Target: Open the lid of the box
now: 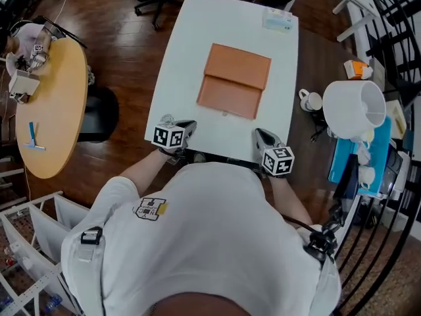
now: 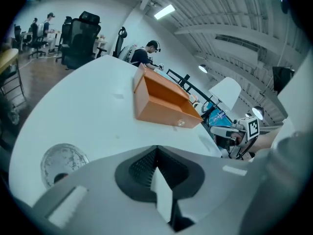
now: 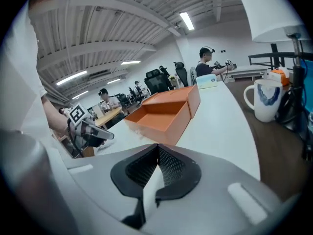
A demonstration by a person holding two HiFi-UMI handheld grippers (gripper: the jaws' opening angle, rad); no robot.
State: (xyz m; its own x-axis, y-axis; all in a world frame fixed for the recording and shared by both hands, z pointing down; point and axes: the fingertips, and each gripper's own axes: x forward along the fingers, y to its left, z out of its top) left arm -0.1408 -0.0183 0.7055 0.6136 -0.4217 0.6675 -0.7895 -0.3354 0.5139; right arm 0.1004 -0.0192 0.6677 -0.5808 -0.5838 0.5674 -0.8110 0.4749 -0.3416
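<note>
An orange box (image 1: 228, 98) lies in the middle of the white table (image 1: 184, 58), with its lid (image 1: 239, 65) folded back flat on the far side. The right gripper view shows the inside of the open box (image 3: 159, 115) bare, the lid (image 3: 188, 96) behind it. My left gripper (image 1: 182, 131) hovers at the table's near edge, left of the box, and my right gripper (image 1: 262, 139) at the near edge on the right. Both stand apart from the box. Each has its jaws shut together on nothing (image 2: 156, 151) (image 3: 157, 151).
A tissue pack (image 1: 277, 20) lies at the table's far right corner. A mug (image 1: 310, 101) and a white lamp shade (image 1: 352, 107) stand on the side unit to the right. A round disc (image 2: 63, 160) is set in the table by my left gripper. A round wooden table (image 1: 52, 104) stands to the left.
</note>
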